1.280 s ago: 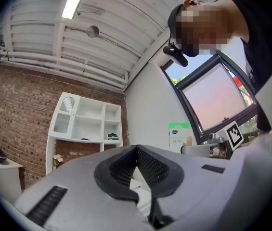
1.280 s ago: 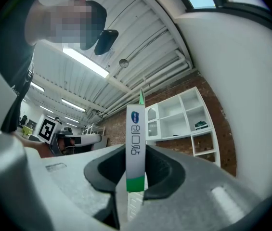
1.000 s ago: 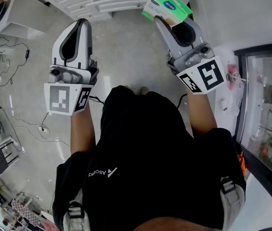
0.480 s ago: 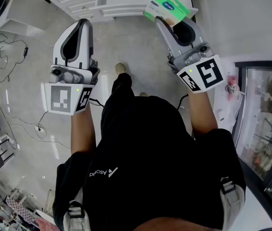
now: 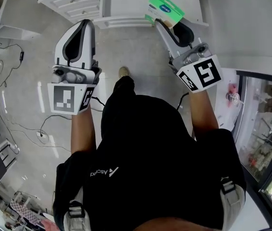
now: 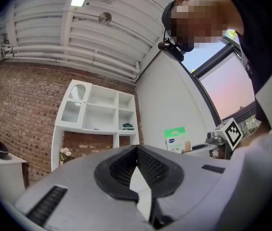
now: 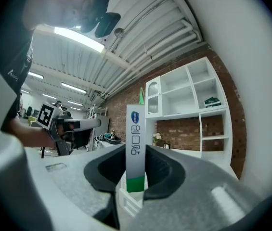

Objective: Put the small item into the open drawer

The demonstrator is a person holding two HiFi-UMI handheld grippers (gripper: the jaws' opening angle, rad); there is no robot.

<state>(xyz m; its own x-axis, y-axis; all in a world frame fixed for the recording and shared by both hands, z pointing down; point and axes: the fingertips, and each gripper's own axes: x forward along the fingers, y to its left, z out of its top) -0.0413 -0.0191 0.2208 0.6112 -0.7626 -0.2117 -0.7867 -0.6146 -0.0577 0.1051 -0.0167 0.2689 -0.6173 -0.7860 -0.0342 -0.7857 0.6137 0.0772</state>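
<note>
1. We see the right gripper (image 7: 136, 173) clenched on the small item, a thin green-and-white box (image 7: 136, 138). The box stands upright between the pads, same grip as a second ago.
2. The left gripper (image 6: 136, 150) has its jaws together with nothing between them, unchanged.
3. In the head view the box (image 5: 165, 7) sticks out far of the right gripper (image 5: 159, 22) and now overlaps the near edge of the white drawer unit (image 5: 75, 1). A second ago it hung over bare floor (image 5: 126, 47), short of the unit.
4. We can't tell if the box is over an open drawer.
5. The left gripper (image 5: 84, 24) is level with the right, over the floor just short of the unit and well apart from the box.
6. The unit sits lower in the head view than before, and one foot (image 5: 123, 72) shows ahead of the body.
7. A glass door (image 5: 265, 129) is to the right.
</note>
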